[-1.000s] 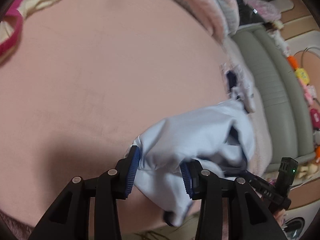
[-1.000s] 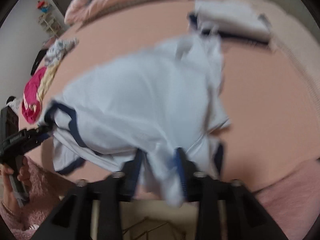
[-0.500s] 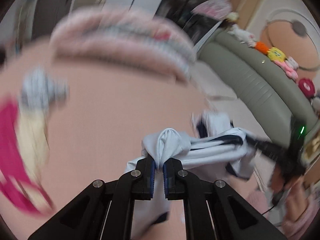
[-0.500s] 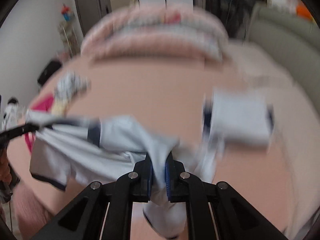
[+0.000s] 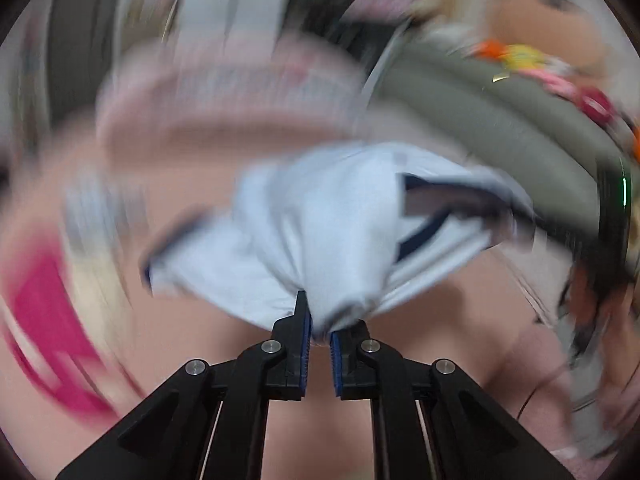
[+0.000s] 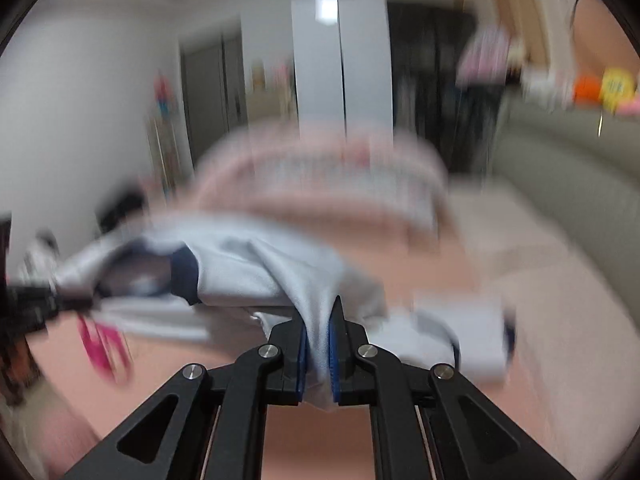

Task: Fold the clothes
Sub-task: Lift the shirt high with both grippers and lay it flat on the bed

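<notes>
Both views are blurring with motion. Left tongs [image 5: 318, 326] are clamping a bunched fold of the pale blue garment [image 5: 320, 232], their jaws opening slightly with cloth pinched between them; right tongs [image 6: 318, 334] are pressing tight on another fold of the same garment [image 6: 256, 268], which is hanging stretched between the two, lifted clear above the pink bed [image 6: 400, 432]. Only the left view is showing the pink-and-cream clothing [image 5: 44, 320] at large on the left and the toy row [image 5: 560, 76] along the grey headboard [image 5: 480, 120]. Only the right view is showing a folded pale piece [image 6: 464, 332] lying on the bed, and the white door [image 6: 340, 52] beyond. A second ago both tongs were standing apart around the garment low on the bed; now both are gripping it higher.
</notes>
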Demonstrator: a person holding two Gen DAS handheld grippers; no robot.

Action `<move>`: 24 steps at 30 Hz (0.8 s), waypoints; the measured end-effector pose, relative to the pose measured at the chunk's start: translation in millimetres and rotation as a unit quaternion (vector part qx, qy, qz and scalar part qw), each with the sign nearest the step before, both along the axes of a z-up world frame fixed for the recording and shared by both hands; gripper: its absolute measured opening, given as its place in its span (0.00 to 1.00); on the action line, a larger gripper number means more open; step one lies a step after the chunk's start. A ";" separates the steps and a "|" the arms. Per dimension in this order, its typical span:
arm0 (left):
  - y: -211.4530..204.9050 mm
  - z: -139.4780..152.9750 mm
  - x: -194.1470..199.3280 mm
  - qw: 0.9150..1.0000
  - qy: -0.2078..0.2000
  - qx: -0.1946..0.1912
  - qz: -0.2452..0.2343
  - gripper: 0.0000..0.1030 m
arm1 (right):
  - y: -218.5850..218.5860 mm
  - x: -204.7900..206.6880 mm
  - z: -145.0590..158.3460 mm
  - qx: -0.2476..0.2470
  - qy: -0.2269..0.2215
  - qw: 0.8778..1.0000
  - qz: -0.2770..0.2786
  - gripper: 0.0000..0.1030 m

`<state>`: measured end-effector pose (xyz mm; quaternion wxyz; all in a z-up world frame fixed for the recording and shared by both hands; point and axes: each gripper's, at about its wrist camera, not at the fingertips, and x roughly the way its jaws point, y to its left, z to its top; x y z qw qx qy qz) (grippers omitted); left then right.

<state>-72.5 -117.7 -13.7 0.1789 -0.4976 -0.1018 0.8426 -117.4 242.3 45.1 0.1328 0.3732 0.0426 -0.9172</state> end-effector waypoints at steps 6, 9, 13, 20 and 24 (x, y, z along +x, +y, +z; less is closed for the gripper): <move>-26.0 -98.8 12.4 0.988 -0.136 0.043 0.066 0.16 | 16.0 8.4 -159.9 0.017 -0.238 0.971 -0.031 0.07; -39.0 -96.3 16.1 0.985 -0.116 0.078 0.103 0.35 | 34.4 14.1 -145.2 -0.043 -0.229 0.971 -0.057 0.12; -46.0 -105.4 13.2 0.976 -0.114 0.130 0.129 0.36 | 61.5 19.7 -137.7 -0.155 -0.240 0.951 -0.114 0.38; 3.3 -95.7 -4.5 0.993 -0.052 0.077 0.078 0.35 | 9.3 3.0 -150.1 -0.091 -0.226 0.968 -0.065 0.38; 48.3 -92.8 -13.5 0.999 -0.029 0.041 0.007 0.35 | -18.8 -31.8 -174.3 -0.027 -0.213 0.976 -0.040 0.37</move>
